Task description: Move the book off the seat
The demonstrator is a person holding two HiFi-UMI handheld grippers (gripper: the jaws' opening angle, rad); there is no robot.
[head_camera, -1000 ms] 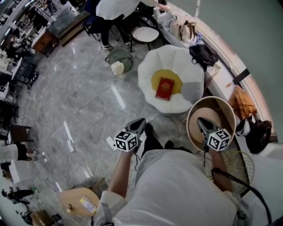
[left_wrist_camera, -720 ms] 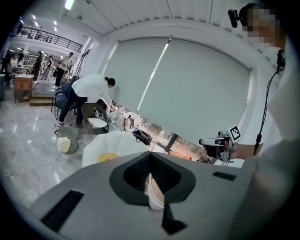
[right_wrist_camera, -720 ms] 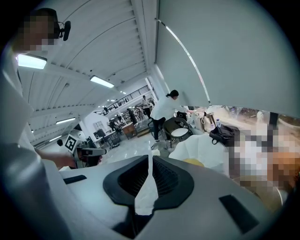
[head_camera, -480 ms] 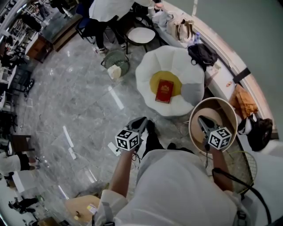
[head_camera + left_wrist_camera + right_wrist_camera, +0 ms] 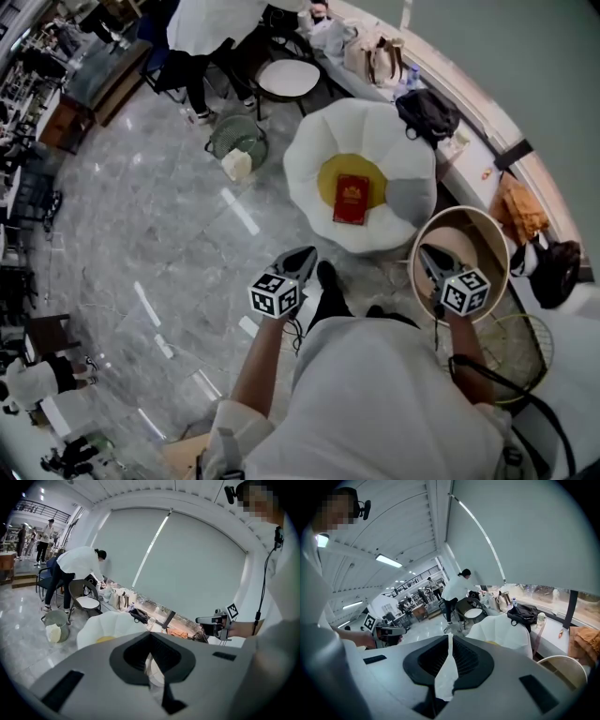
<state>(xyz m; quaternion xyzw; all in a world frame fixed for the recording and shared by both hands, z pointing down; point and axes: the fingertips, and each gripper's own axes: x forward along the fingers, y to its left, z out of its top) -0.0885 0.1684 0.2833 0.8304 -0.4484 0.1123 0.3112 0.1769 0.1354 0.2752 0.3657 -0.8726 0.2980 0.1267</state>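
Observation:
A red book (image 5: 352,200) lies flat on the yellow cushion (image 5: 330,176) of a white petal-shaped chair (image 5: 309,150). My left gripper (image 5: 304,255) is held low in front of the chair, short of its near edge, shut and empty. My right gripper (image 5: 425,253) hangs over a round tan side table (image 5: 487,236) to the right of the chair, also shut with nothing in it. In the left gripper view the shut jaws (image 5: 150,639) point at the chair (image 5: 105,623); the book is hidden there. The right gripper view shows shut jaws (image 5: 450,638) and the chair (image 5: 506,627) beyond.
A person in white (image 5: 211,21) bends over a round-seated chair (image 5: 289,77) behind the white chair. A green bin (image 5: 234,139) stands on the marble floor to the left. A black bag (image 5: 427,111) and other bags sit on the window ledge. A wire basket (image 5: 517,349) is at my right.
The head view has shifted: the chair and book now sit slightly lower and more to the right, and the floor items at bottom left have slid out. Both grippers stay shut.

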